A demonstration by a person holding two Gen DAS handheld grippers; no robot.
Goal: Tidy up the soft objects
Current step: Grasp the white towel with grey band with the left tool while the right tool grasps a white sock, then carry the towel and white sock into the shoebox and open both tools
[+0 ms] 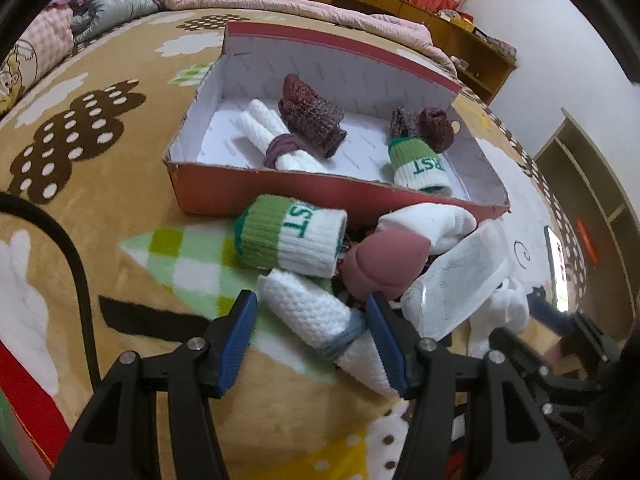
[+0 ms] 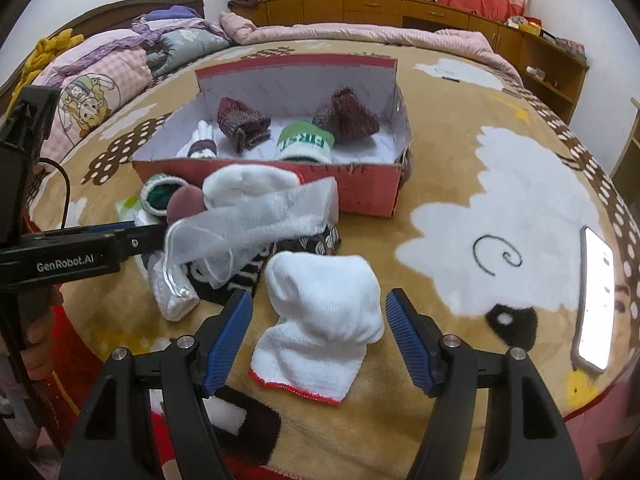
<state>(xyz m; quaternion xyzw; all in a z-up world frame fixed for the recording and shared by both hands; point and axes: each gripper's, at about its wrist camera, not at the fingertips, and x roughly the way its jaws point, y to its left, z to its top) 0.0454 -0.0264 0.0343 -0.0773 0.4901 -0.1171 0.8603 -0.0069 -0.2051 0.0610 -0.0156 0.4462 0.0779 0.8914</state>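
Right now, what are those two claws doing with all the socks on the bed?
A person is sorting socks into a red box. The left claw is open around a rolled white knit sock. The right claw is open around a white sock with red trim. Several rolled pairs already lie in the box; more wait in the pile outside.

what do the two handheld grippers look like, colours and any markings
Both the left gripper and the right gripper have black angular frames, silver pivot bolts and ribbed blue pads. The left one's side reads GenRobot.AI in white, and a black cable trails beside it.
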